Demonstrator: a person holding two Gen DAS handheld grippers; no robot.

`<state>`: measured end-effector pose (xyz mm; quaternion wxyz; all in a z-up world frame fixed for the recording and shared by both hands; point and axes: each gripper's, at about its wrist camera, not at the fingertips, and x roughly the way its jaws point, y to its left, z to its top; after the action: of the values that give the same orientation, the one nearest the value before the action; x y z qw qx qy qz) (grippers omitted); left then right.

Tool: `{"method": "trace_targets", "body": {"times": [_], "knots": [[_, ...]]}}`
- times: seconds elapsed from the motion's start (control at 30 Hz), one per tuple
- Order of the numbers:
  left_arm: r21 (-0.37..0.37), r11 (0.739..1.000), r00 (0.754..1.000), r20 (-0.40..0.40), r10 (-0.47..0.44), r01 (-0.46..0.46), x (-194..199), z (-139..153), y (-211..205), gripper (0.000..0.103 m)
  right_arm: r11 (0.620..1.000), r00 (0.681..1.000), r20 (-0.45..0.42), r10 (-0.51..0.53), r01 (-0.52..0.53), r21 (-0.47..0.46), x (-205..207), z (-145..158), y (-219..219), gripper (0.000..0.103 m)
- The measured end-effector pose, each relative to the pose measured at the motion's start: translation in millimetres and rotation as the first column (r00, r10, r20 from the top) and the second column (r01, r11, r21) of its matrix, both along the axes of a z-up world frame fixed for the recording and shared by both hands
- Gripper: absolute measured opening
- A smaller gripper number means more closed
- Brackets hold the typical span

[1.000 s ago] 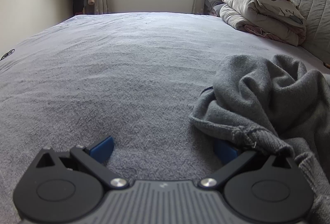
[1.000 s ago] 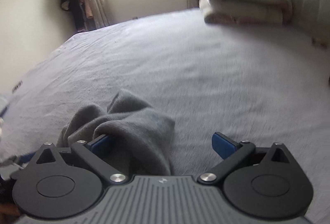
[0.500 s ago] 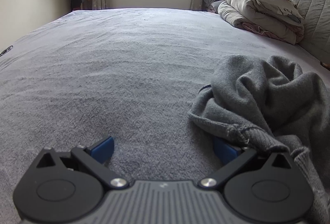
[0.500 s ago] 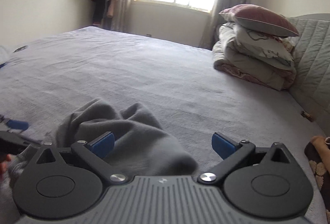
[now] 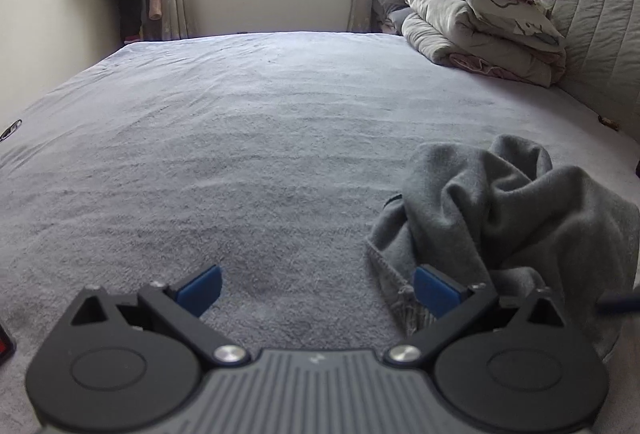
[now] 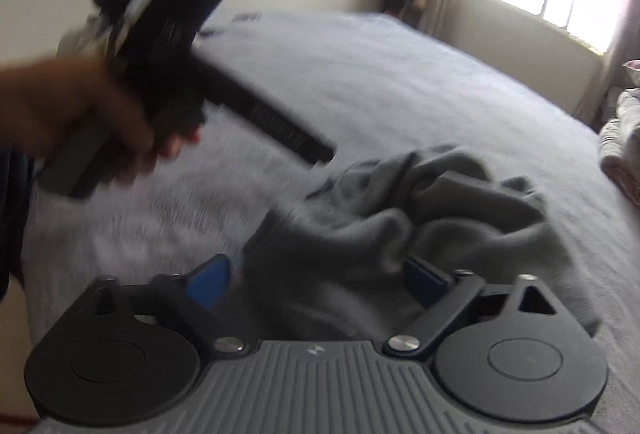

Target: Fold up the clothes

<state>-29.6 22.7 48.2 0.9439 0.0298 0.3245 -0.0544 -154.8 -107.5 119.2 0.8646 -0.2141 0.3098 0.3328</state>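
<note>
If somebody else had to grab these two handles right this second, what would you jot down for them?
Left gripper: open, holding nothing, low over the bed; the edge of the grey sweater lies at its right finger.
Right gripper: open, with sweater cloth bunched between its fingers, not clamped. This view is blurred.
Sweater: one crumpled heap on the near right part of the bed.
Done: no fold yet.
Left: grip it, spread it flat, then fold.
</note>
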Motion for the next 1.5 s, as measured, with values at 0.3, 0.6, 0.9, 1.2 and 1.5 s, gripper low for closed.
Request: {"method": "trace_targets", "body": {"times": [0.3, 0.6, 0.9, 1.2, 1.5], "knots": [[0.11, 0.984, 0.989, -0.052, -0.138, 0.143, -1, -12, -13, 0.103, 0.932, 0.934, 0.101, -0.341, 0.323, 0.162, 28, 42, -69, 0.014], [0.221, 0.937, 0.962, -0.032, -0.271, 0.271, 4, -20, -31, 0.103, 0.753, 0.778, 0.068, -0.625, 0.577, 0.316, 43, 65, -149, 0.019], [0.247, 0.831, 0.861, -0.034, -0.507, 0.499, 6, -17, -31, 0.103, 0.92, 0.985, -0.097, -0.144, 0.169, 0.353, 19, 53, -86, 0.075], [0.151, 0.853, 0.866, -0.075, -0.494, 0.5, 19, -17, -26, 0.085, 0.969, 0.976, -0.076, -0.202, 0.211, 0.128, 26, 26, -51, 0.002], [0.05, 0.874, 0.872, -0.115, -0.476, 0.483, 22, -17, -12, 0.063, 0.962, 0.996, -0.077, -0.047, 0.066, 0.265, 9, 48, -71, 0.06]]}}
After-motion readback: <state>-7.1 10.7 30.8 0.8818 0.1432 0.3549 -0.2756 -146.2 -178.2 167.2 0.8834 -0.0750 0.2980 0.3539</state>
